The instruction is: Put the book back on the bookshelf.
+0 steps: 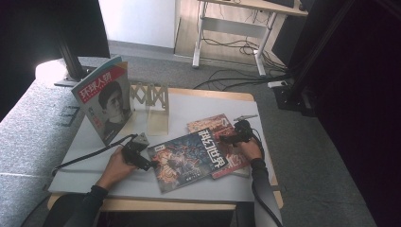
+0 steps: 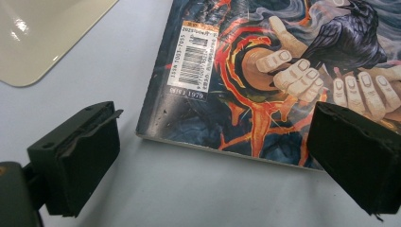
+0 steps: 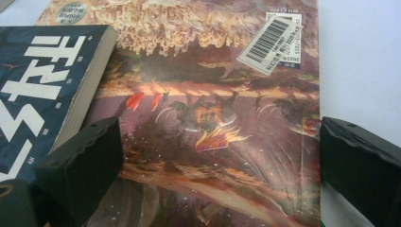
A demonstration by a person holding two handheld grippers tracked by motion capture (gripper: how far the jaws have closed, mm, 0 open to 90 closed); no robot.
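Note:
A dark-blue magazine (image 1: 191,158) lies on the grey mat, overlapping a reddish magazine (image 1: 222,130) beneath it. My left gripper (image 1: 150,165) is open at the blue magazine's left corner; in the left gripper view its jaws straddle that corner (image 2: 198,127) near the barcode label. My right gripper (image 1: 226,140) is open over the reddish magazine; the right gripper view has its cover (image 3: 213,118) between the jaws, with the blue magazine's edge (image 3: 52,80) at the left. A third magazine (image 1: 105,99) with a portrait cover stands upright at the back left.
A beige folding book stand (image 1: 153,106) stands behind the magazines beside the upright one. The grey mat (image 1: 94,175) covers a wooden table (image 1: 255,97). Cables trail from both grippers. A desk frame and floor cables lie beyond the table.

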